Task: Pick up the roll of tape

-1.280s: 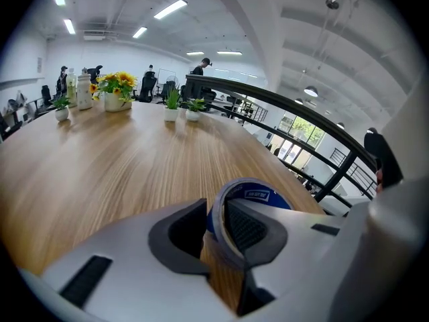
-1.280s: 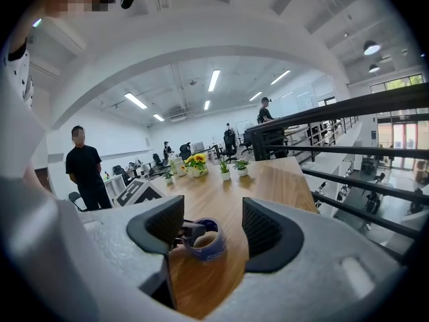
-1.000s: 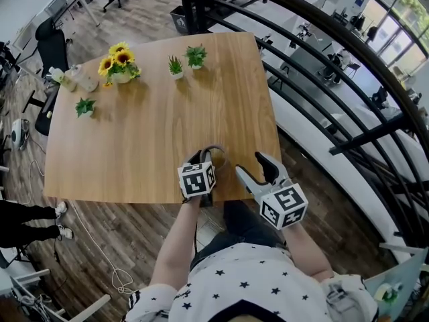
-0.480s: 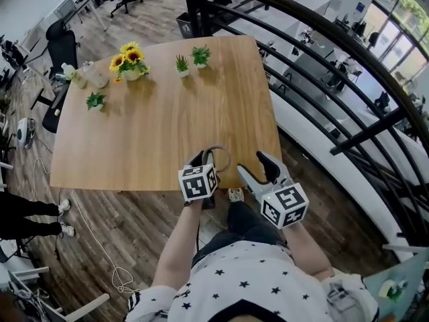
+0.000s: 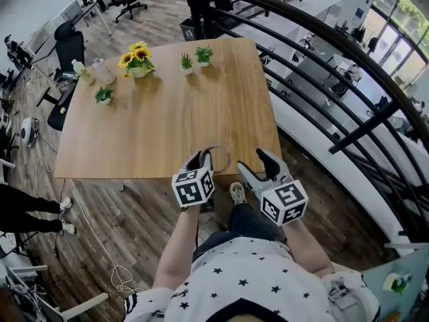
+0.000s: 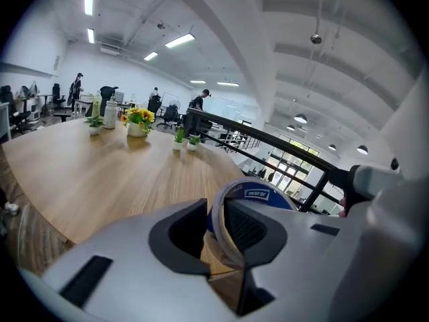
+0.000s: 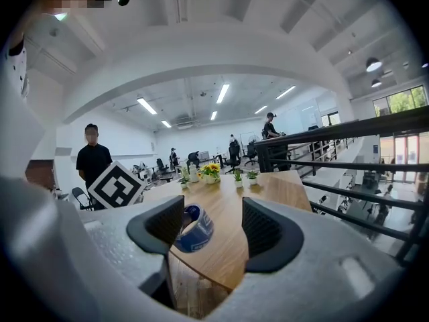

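Observation:
The roll of tape (image 5: 219, 154), a thin ring with a blue printed core, stands upright in my left gripper (image 5: 203, 158), which is shut on its wall. It hangs in the air at the wooden table's (image 5: 167, 113) near edge. In the left gripper view the tape (image 6: 251, 196) rises between the dark pads, one pad inside the ring and one outside. My right gripper (image 5: 250, 161) is open and holds nothing, just right of the left one. In the right gripper view the tape (image 7: 191, 228) shows past the left pad, beside the left gripper's marker cube (image 7: 115, 186).
Sunflowers in a pot (image 5: 137, 58), three small potted plants (image 5: 186, 62) and bottles (image 5: 100, 72) stand along the table's far side. A black railing (image 5: 322, 59) curves along the right. A person's legs (image 5: 27, 210) and a cable are on the floor at left.
Both grippers have drawn back from the table toward the person and risen a little. The tape, held by the left gripper throughout, now hangs at the table's near edge.

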